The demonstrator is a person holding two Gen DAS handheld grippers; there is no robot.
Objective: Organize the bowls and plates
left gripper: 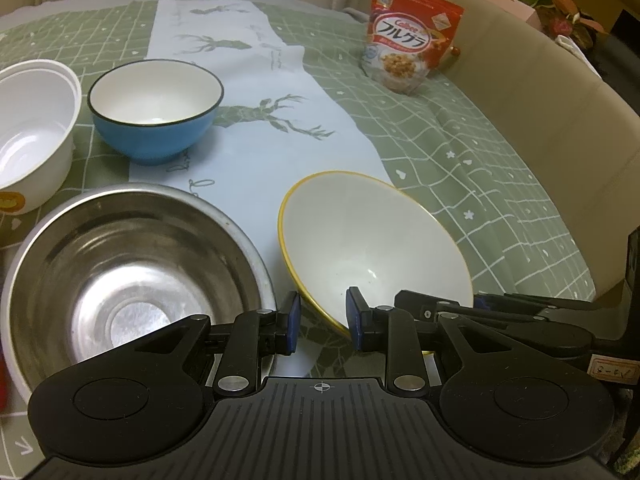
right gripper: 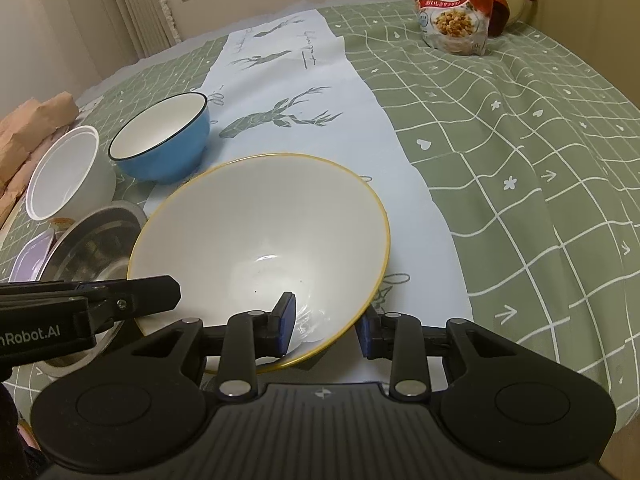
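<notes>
A green checked tablecloth (right gripper: 520, 160) with a pale runner of deer prints covers the table, and a cereal bag (right gripper: 452, 4) stands at its far side. The yellow-rimmed bowl (right gripper: 260, 240) is tilted, its near wall between the pads of the right gripper (right gripper: 326, 330): one pad inside, one outside under the rim, so this gripper pinches the bowl. The left gripper (left gripper: 323, 322) has its jaws partly spread around the opposite part of the same rim, and its pads do not seem to press on it. The steel bowl (left gripper: 132, 276) lies just to the left of the yellow-rimmed bowl, right beside the left gripper; the blue bowl (left gripper: 156, 108) and the white bowl (left gripper: 32, 128) are farther back. I judge that nesting means carrying the held bowl leftward, over the steel rim.
</notes>
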